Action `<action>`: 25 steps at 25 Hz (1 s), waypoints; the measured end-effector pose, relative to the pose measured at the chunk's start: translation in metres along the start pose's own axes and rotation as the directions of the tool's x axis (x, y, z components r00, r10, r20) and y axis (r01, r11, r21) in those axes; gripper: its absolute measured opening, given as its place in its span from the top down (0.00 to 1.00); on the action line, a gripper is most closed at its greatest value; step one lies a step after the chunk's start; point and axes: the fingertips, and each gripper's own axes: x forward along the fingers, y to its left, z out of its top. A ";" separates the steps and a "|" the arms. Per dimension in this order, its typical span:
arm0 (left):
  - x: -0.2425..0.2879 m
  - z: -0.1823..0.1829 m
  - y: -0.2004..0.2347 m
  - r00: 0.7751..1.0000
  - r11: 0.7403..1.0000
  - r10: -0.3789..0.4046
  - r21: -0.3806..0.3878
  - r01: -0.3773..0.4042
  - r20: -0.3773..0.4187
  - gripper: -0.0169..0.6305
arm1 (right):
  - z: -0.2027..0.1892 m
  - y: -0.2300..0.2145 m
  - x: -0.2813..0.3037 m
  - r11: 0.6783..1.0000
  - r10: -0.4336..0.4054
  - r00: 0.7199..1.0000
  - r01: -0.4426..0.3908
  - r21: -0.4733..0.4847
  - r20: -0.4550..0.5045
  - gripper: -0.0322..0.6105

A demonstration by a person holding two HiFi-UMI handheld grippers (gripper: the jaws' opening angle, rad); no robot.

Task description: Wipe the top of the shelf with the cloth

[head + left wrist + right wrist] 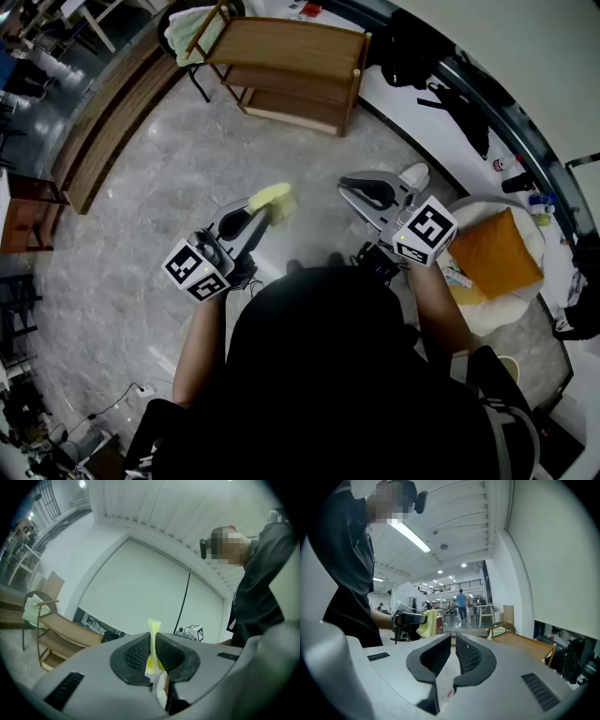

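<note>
Snugly between the left tongs point(153, 648): cloth point(153, 626)

No legible text, no readable labels, numbers or signs

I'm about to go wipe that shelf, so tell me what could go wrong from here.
The left gripper pinches only a thin fold of the cloth, so it may slip out when pressed on the shelf. A chair crowds the shelf's end and could block the stroke.
</note>
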 end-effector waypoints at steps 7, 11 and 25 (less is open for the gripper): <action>0.021 -0.012 -0.004 1.000 1.000 0.020 0.006 -0.020 -0.004 0.92 | -0.004 -0.013 -0.015 1.000 0.024 0.999 -0.024 -0.008 0.023 0.88; 0.031 -0.021 -0.009 0.999 0.999 0.050 0.019 -0.050 -0.017 0.92 | -0.004 -0.018 -0.021 0.999 0.050 0.997 -0.049 -0.013 0.050 0.88; 0.053 -0.044 -0.012 0.992 0.992 0.121 -0.030 -0.122 -0.033 0.92 | -0.029 -0.049 -0.048 0.996 0.045 0.997 -0.050 0.079 0.060 0.88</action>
